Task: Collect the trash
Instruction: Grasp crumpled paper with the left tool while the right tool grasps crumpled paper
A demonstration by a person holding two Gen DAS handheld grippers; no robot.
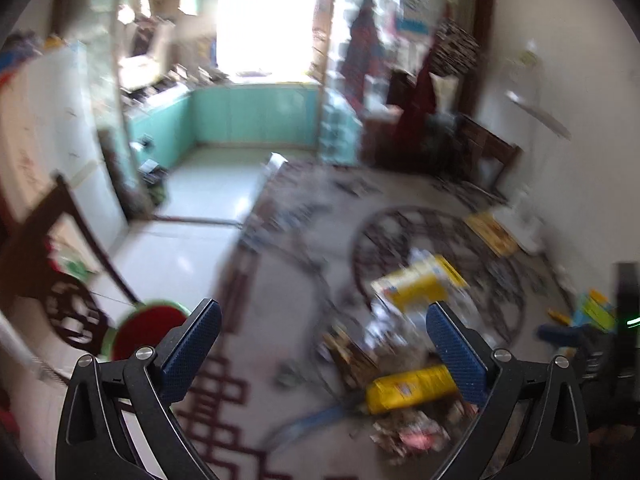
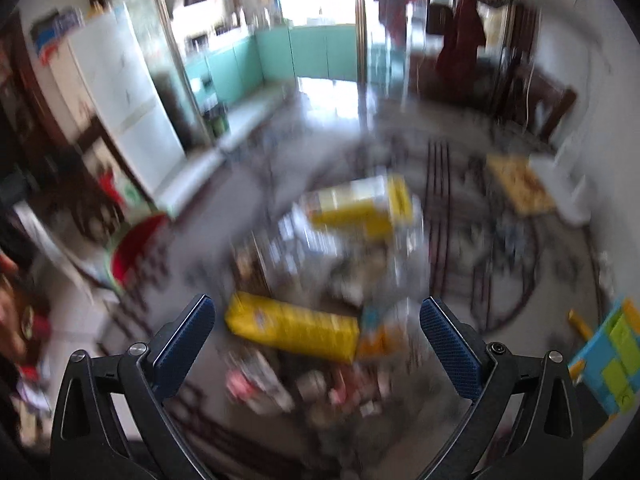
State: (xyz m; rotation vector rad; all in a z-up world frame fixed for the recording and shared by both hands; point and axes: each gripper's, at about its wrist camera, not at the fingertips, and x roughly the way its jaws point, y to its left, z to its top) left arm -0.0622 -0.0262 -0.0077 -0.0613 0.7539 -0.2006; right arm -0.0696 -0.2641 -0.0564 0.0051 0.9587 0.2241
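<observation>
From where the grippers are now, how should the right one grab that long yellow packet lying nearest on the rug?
Grip the long yellow packet across its narrow width near the middle, coming down from above. It lies flat, stretched left to right, so its long edges offer the slim span. The right gripper is open above it. Blur hides finer detail.

Looking into a cluttered room, both views badly blurred. Glaring at the far end, a bright window [image 1: 264, 16] washing out detail above teal cabinets [image 1: 256, 114]. Standing at the left, a white refrigerator [image 1: 52, 136], with a dark carved wooden chair [image 1: 60, 264] just beside it. Spreading across the pale tiled floor [image 1: 200, 216], a grey rug [image 1: 280, 320] carrying dark circular and maroon line patterns. Hanging at the right by the off-white wall [image 1: 552, 80], dark red clothes [image 1: 420, 96] above dark wooden furniture [image 2: 548, 96].
</observation>
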